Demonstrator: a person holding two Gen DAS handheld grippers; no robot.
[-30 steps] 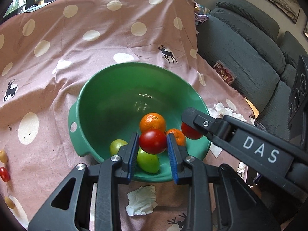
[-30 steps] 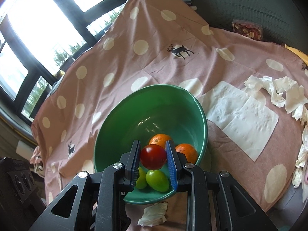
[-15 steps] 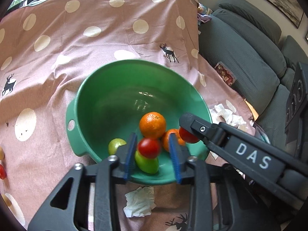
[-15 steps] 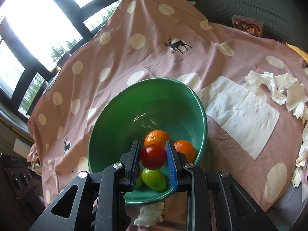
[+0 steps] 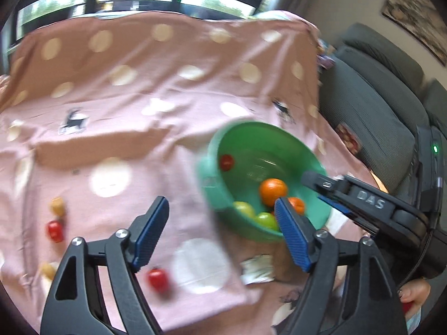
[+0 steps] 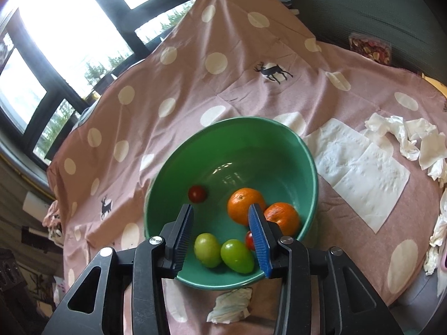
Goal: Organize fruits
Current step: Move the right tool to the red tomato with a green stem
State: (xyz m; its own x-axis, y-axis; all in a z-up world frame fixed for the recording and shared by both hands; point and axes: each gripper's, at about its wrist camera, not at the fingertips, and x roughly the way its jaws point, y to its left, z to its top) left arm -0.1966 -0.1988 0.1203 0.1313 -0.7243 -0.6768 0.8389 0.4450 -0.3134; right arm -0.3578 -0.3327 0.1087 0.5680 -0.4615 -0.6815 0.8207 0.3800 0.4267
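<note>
A green bowl [image 6: 303,150] sits on the pink dotted cloth and holds two oranges [image 6: 245,205], two green fruits [image 6: 237,255] and two red tomatoes [image 6: 197,193]. My right gripper [image 6: 222,233] is open and empty just above the bowl's near side. My left gripper [image 5: 220,229] is open and empty, left of the bowl [image 5: 215,195] over the cloth. Loose red tomatoes [image 5: 158,278] and small yellow fruits [image 5: 57,206] lie on the cloth at the left. The left wrist view is motion-blurred.
Flat and crumpled white tissues [image 6: 360,167] lie right of the bowl, another crumpled tissue [image 6: 230,305] in front of it. A grey sofa [image 5: 371,103] stands along the right. Windows [image 6: 67,36] are behind the table.
Both grippers opened and dropped their red tomatoes into the bowl. My left gripper swung left, away from the bowl, toward the loose fruits on the cloth.
</note>
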